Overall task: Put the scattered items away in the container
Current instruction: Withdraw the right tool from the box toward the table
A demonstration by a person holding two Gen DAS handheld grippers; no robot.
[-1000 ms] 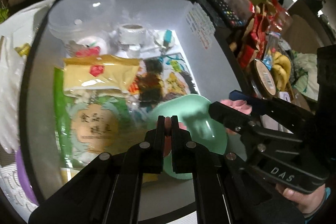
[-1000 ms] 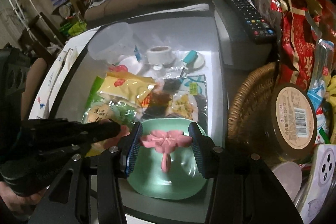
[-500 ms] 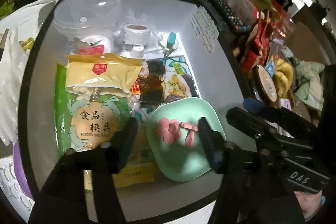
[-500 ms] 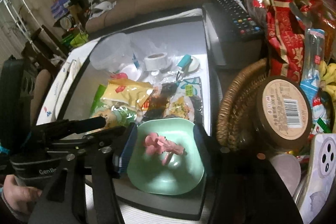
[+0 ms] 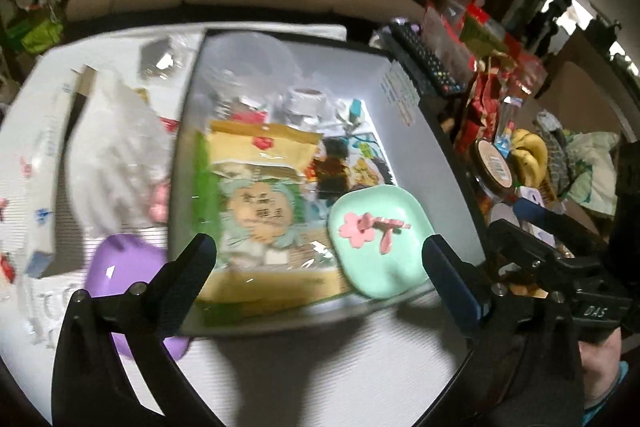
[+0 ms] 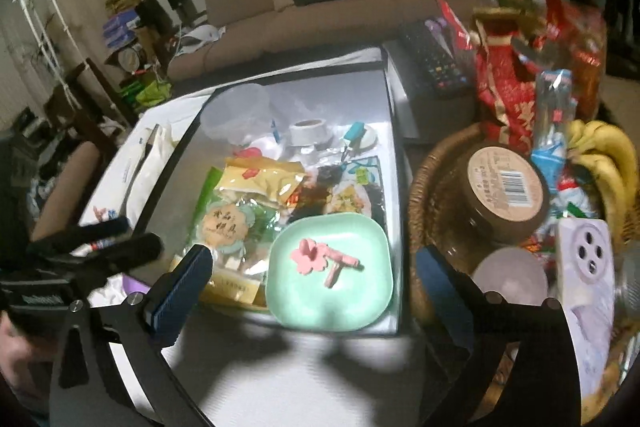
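the purple plastic dish point(image 5: 120, 267), at the left outside the grey open storage box point(image 5: 384, 67), looks like the next loose thing to collect, so the left gripper point(image 5: 320, 259), its jaws spread wide and empty, would do best to swing left and close on the dish rim rather than its slick curved body. the crinkled clear plastic bag point(image 5: 116, 163) beside it may snag, so come in low and clear of it. inside the box, the yellow and green snack packets point(image 5: 256, 187) lie flat, and the mint green square plate point(image 6: 332, 275) sits at the near right corner with the pink flower-shaped clip point(image 6: 316, 259) resting in it. the right gripper point(image 6: 312, 275) hovers above that plate, jaws also wide apart, holding nothing.

motion blur smears the left side, so the small pink thing by the bag is unreadable, and the dish is partly covered by the left finger.
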